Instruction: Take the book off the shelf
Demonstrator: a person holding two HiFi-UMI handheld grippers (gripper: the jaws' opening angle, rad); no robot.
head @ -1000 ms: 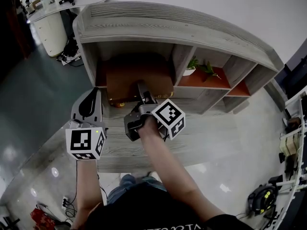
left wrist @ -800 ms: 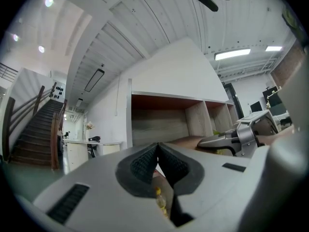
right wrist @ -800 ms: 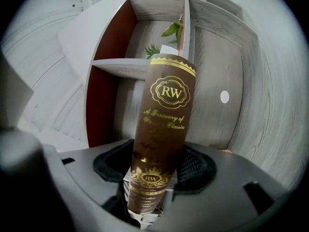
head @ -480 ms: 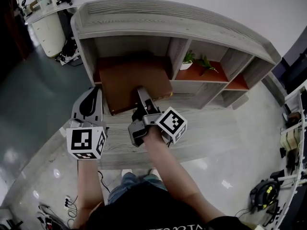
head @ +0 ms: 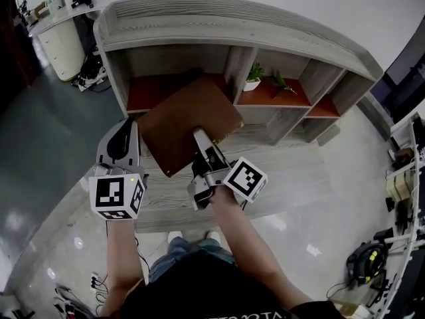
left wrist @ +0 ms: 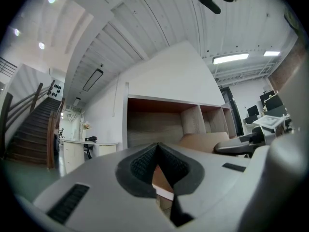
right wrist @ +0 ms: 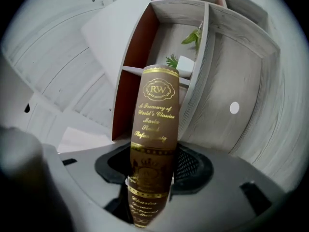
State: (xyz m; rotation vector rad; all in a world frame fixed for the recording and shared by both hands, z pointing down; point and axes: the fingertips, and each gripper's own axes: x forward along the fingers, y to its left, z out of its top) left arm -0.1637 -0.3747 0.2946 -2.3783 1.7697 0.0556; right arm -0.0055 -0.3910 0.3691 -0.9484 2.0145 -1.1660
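A large brown book point(head: 189, 121) with gilt lettering on its spine point(right wrist: 157, 115) is out in front of the grey wooden shelf point(head: 232, 35), tilted, its far corner at the mouth of the left compartment. My right gripper point(head: 199, 136) grips its near edge, and the jaws are closing on the spine with the pads point(right wrist: 193, 166) pressed against both sides. My left gripper point(head: 126, 125) hangs left of the book, apart from it, its pads point(left wrist: 145, 163) together with nothing between them. From the left gripper view the book point(left wrist: 203, 141) shows past the pads.
A small potted plant point(head: 254, 80) stands in the middle compartment, right of a grey divider point(head: 234, 68). A lower wooden ledge point(head: 292, 178) runs under my hands. A white counter point(head: 63, 25) is at back left. Cables and gear point(head: 365, 271) lie on the floor at right.
The book has come out of the left compartment toward me and turned, its near end swinging right. My right gripper drew back and rightward with it. The left gripper stayed put.
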